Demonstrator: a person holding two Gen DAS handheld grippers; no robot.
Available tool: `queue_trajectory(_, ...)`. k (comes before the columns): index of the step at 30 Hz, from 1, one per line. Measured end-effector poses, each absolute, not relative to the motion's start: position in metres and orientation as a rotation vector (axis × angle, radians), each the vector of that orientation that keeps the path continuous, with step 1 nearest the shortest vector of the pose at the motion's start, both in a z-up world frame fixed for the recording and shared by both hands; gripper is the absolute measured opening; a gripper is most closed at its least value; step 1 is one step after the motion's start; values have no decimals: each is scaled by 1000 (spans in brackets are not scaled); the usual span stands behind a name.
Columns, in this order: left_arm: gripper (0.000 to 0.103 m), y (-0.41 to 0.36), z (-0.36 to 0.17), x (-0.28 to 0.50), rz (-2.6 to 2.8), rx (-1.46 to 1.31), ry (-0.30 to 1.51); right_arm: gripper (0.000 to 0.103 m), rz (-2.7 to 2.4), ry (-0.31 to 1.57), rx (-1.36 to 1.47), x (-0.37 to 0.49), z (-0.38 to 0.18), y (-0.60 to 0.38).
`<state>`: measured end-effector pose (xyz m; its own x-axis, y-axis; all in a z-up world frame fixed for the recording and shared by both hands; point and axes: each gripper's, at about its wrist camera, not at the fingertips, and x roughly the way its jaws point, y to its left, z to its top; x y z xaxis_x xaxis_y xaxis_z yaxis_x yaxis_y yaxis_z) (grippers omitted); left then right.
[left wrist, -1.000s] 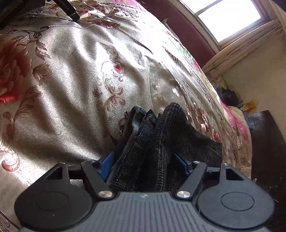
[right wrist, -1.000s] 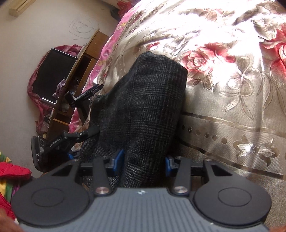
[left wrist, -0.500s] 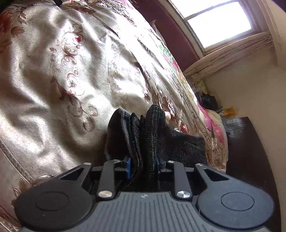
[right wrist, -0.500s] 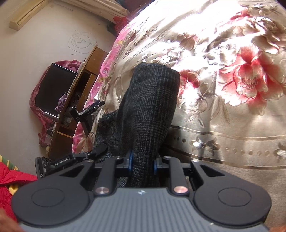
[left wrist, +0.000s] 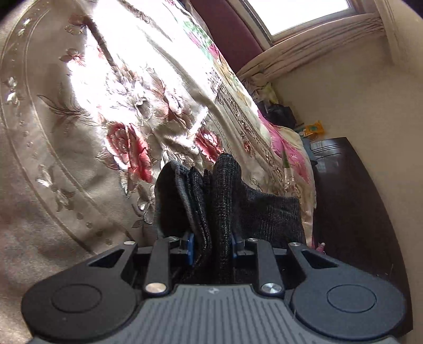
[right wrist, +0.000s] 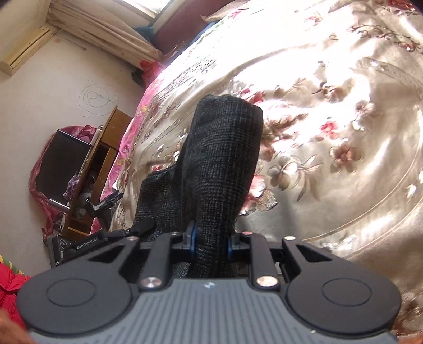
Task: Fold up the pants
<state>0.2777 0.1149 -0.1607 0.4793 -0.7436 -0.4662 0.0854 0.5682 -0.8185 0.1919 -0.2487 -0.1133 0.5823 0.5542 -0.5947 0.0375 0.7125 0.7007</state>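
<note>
Pants [left wrist: 222, 211] of dark checked cloth are pinched in both sets of tongs at once. Nearest the lens, the left tongs [left wrist: 211, 247] are drawn narrow on a bunch of several layers, whose edges stand up in ridges between the blue pads. The right tongs [right wrist: 211, 244] are likewise closed narrow on a thick bundle of the same pants [right wrist: 222, 164], which rises from the pads as a rounded column. Beyond both grips the cloth is seen lifted off the bed [left wrist: 79, 132], whose floral satin cover [right wrist: 343, 132] lies further out in bright sun; whether any part of the garment trails on the cover cannot be told. At the far side a dark cabinet [left wrist: 351, 201] and a window [left wrist: 304, 16] are seen. By judgement, the gathering and gripping are done and a fold is partly made; laying the garment down flat and squaring it is left.
</note>
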Motion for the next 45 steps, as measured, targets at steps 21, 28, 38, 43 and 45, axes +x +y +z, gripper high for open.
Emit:
queue_trajectory(21, 45, 16, -156, 346, -576, -399, 860, 59, 87, 885, 419, 255, -151, -313)
queue_trajectory(28, 45, 1, -93, 284, -741, -138, 674, 46, 135, 749, 127, 205, -109, -272)
queue_trajectory(38, 29, -22, -145, 273, -718, 40, 885, 31, 111, 855, -51, 192, -148, -242)
queue_trajectory(43, 29, -25, -126, 270, -652, 27, 917, 33, 79, 869, -46, 191, -130, -237)
queue_trajectory(45, 29, -27, -111, 261, -624, 47, 906, 35, 84, 850, 4, 182, -112, -240)
